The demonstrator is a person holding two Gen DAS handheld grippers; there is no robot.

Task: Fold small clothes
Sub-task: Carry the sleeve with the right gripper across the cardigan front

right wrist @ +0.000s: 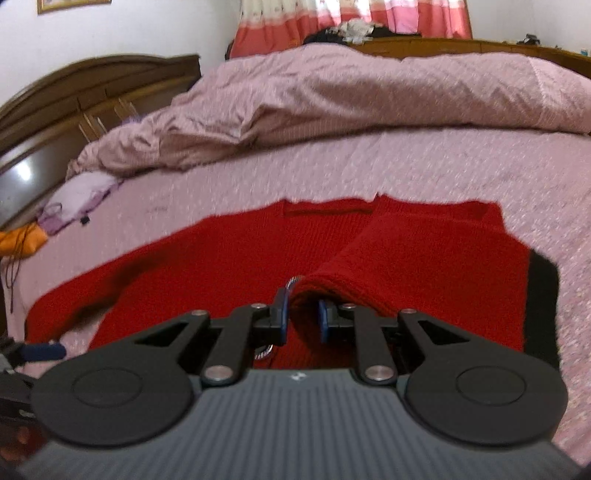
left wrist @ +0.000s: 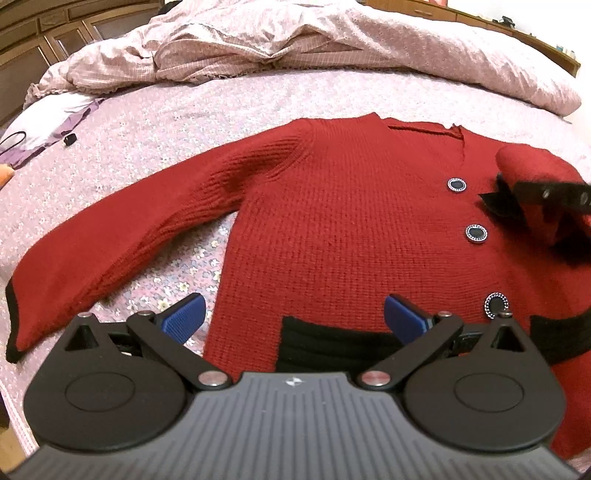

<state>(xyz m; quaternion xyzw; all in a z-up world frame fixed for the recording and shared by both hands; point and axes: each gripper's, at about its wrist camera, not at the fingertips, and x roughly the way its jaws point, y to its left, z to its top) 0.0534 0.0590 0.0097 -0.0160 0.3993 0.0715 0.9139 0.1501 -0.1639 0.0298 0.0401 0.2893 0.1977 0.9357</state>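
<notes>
Red sweater [left wrist: 332, 229] spread flat on a pink bed [left wrist: 155, 122], front side up.

Three round dark buttons [left wrist: 475, 233] in a row down the front, black trim along the bottom and on the cuff of the long sleeve [left wrist: 110, 251] lying out to the left. Other sleeve [right wrist: 354, 269] folded over the middle of the sweater, pinched tight near its end in the right gripper [right wrist: 302, 317], blue pads pressed on the red knit. Left gripper [left wrist: 293, 315] hanging low over the bottom edge of the sweater, blue fingers [left wrist: 184, 317] spread wide apart, nothing between them. Crumpled pink blanket [left wrist: 295, 40] heaped at the far side of the bed. Brown wooden headboard [right wrist: 92, 85] off to the left, pink curtain [right wrist: 351, 18] by the wall behind.
</notes>
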